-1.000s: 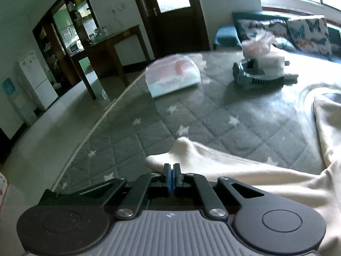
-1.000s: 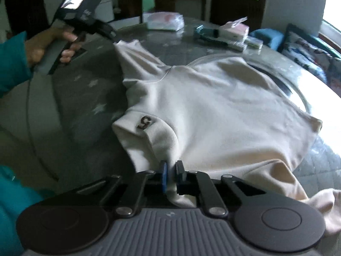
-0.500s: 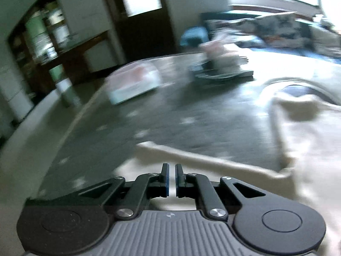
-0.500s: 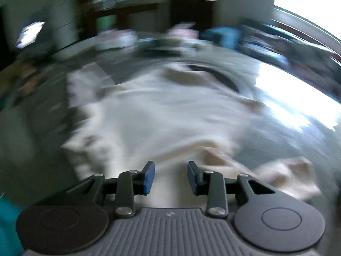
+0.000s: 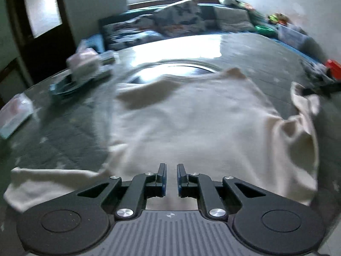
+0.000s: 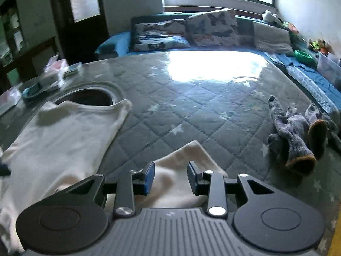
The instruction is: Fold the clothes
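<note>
A cream long-sleeved top lies spread flat on the grey quilted table cover. In the left wrist view its one sleeve stretches out to the left. My left gripper hovers over the near edge of the top, jaws a narrow gap apart, holding nothing. In the right wrist view the top's body is at the left and a sleeve end lies under my right gripper, which is open and empty.
Grey knitted socks lie at the right of the table. Tissue packs and a teal tray sit at the far left, with a flat packet nearer. A round dark opening shows behind the top. A sofa with cushions stands beyond.
Both grippers have let go of the top and opened. Both views have swung to the right, towards the window, and the top now lies flat.
</note>
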`<state>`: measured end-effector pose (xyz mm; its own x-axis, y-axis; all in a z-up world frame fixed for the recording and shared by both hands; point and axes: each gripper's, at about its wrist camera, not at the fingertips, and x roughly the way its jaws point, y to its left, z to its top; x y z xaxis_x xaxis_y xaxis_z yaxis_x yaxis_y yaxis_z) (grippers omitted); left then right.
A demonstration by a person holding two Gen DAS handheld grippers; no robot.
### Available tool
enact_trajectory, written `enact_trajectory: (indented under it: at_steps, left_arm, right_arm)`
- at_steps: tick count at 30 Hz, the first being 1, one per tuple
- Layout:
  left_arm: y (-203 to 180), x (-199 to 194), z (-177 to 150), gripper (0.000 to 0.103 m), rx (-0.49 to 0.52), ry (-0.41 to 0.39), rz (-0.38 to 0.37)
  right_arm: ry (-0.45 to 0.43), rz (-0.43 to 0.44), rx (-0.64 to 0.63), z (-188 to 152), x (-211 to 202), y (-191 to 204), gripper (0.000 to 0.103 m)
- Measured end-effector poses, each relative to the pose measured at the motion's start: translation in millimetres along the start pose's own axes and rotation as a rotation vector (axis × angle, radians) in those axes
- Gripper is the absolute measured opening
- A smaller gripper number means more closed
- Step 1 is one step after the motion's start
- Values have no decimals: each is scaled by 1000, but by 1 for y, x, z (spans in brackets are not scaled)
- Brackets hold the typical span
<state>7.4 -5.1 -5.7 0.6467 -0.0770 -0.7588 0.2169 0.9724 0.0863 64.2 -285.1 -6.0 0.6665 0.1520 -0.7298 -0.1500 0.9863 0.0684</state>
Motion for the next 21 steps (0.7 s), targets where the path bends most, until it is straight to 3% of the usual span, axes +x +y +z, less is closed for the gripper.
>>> enact_trajectory:
  at_steps: [12,14,18,21]
  left_arm:
    - [-32,2,-1,21,76,5,-80]
    - [-34,1,1,21,82,2,-89]
    - [-43,-2,3,24,100,-10,-117]
    - [-51,-2,3,25,123,-15,-140]
  right_arm:
    - [7,-84,0,12,38,2,32]
    - [5,-92,-7,12,39,4,27]
    - [-1,-105,-32,13,40,6,7]
    - [-15,-99,-28,14,37,3,3]
